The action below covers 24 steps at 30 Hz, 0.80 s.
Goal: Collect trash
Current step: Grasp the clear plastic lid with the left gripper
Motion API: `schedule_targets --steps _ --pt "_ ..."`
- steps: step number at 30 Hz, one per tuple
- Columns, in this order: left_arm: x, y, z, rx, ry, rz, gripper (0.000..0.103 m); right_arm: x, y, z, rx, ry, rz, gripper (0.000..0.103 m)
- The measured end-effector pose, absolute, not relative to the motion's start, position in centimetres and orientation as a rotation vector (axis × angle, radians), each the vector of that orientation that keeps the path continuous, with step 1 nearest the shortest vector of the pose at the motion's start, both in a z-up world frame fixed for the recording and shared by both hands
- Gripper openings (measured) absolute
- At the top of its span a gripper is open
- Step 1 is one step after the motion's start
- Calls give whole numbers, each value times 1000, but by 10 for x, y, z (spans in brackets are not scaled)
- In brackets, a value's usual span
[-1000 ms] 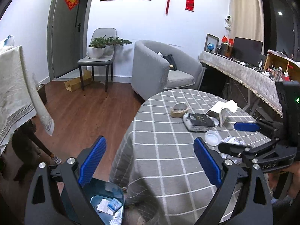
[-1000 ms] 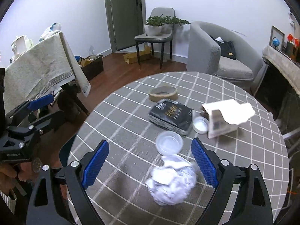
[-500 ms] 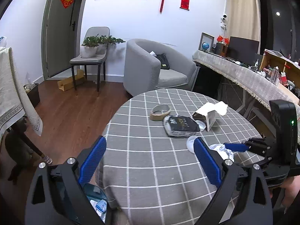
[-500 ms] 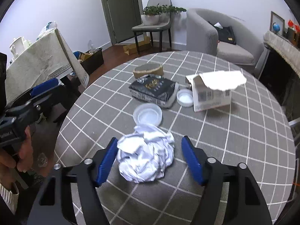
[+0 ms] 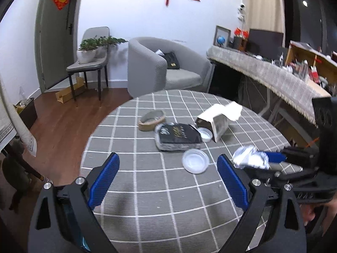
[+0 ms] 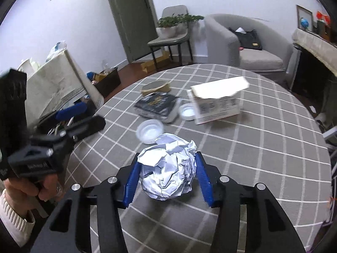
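Note:
A crumpled white paper ball sits between the blue pads of my right gripper, which is shut on it just above the checked tablecloth. The ball also shows in the left wrist view, held by the right gripper at the right. My left gripper is open and empty over the near side of the table. A clear plastic lid lies just beyond the ball, also in the right wrist view.
On the table stand a black packet, a tape roll, a small white lid and an open cardboard box. A grey armchair and a chair with plants stand behind. A cloth-covered table is at left.
My right gripper closed on the paper ball, which it straddled open a second ago. My left gripper moved from beside the table, above the bin, to over the tabletop.

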<state>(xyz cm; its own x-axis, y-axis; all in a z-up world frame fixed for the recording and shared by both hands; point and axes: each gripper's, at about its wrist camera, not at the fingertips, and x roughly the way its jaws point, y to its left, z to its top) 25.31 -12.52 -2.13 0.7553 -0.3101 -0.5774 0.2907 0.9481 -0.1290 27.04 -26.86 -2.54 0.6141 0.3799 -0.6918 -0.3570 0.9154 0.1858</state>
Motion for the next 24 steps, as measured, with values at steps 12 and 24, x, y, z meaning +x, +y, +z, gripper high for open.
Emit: schedule_targets --steps 12,24 --pt "274 -162 -39 -32 787 -364 84 265 -308 -21 94 764 373 51" --pt "290 -184 -49 29 861 -314 70 264 -336 -27 132 764 351 51"
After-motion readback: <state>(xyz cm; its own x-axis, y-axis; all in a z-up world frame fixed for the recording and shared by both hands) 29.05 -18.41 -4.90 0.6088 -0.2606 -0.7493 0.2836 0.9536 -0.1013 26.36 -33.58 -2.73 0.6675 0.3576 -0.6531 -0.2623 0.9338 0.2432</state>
